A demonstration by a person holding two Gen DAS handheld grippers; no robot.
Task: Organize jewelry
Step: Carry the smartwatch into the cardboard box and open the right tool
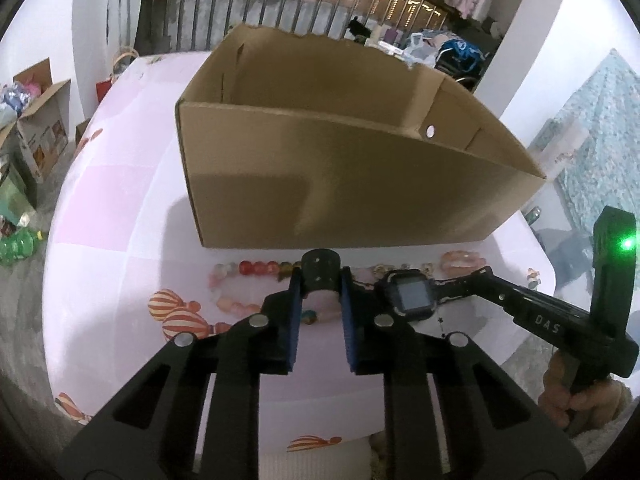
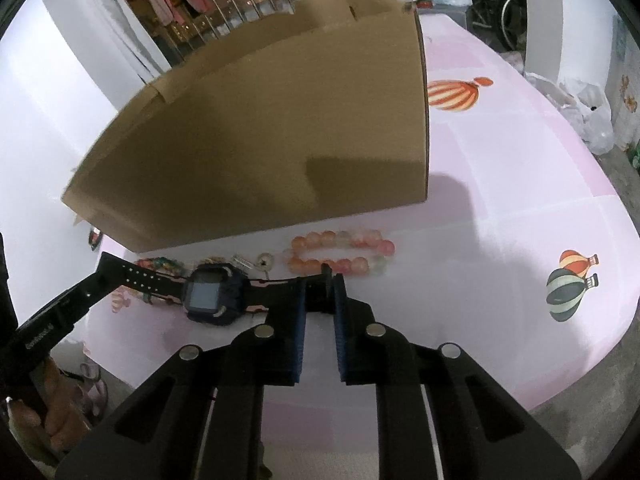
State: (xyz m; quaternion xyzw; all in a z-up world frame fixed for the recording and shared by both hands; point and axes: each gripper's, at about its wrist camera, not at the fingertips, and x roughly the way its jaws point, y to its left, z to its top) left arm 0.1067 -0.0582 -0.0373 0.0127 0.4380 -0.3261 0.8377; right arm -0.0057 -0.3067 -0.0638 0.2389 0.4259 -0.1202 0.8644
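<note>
A black digital watch hangs stretched between both grippers just above the pink tablecloth. My left gripper is shut on the strap end with the holes, which curls up between its blue pads. My right gripper is shut on the other strap end. Each gripper also shows in the other's view: the right gripper and the left gripper. A bracelet of pink and orange beads lies on the cloth under and beyond the watch.
An open cardboard box stands right behind the jewelry. Small pieces and a braided bracelet lie along its base. The table has a pink balloon-print cloth. A hand holds the right gripper's handle.
</note>
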